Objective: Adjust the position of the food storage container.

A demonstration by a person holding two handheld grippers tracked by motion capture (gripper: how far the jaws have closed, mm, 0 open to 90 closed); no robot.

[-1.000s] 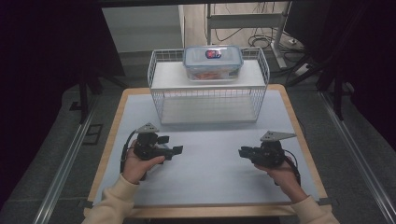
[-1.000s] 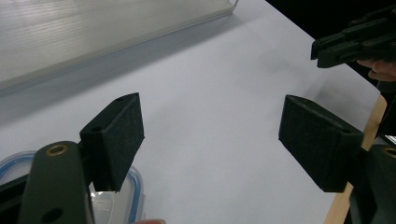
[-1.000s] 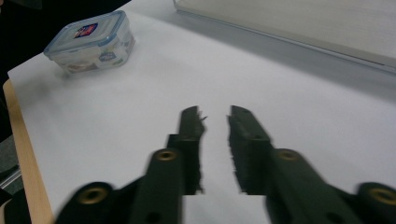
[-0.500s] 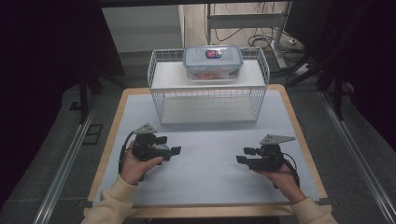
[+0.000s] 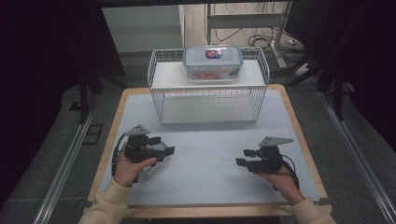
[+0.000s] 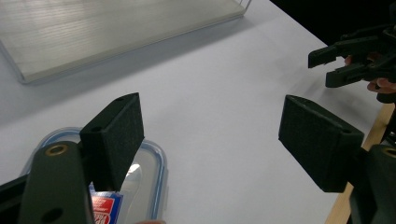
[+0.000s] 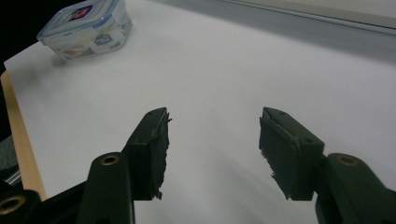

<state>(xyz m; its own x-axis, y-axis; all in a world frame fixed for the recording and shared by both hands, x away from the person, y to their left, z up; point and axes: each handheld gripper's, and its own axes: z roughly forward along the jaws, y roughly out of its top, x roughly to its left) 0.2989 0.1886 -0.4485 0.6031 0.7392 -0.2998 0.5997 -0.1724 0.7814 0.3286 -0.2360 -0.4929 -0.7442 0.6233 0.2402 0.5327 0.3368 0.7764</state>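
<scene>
Between the black jaws of the right gripper [image 7: 212, 154] lies nothing but bare white table cover [image 5: 210, 154]; they have just been opening and now stand spread, their dark foam pads [image 7: 156, 149] ragged and frayed at the edges. Spread as well are the jaws of the left gripper [image 6: 210, 140], whose pads [image 6: 128, 133] are blocky, matte and finely grained, with only the cover between them. Just below and behind the left jaw in the left gripper view sits a small container [image 6: 144, 186], clear plastic with rounded corners, a blue-rimmed lid and a red label; it lies outside the gap, close under the gripper. From the right gripper view this same small container [image 7: 86, 28] rests well away, across the sheet near the wooden table edge [image 7: 18, 130], with open cover in between. Farther off, at the far side of the table, stands a white wire rack [image 5: 210, 100] with a flat pale shelf, and on top of it a larger clear box [image 5: 212, 63] with a blue-grey clip lid. Both grippers point inward toward each other, well apart, each held in a hand with a cream sleeve.
</scene>
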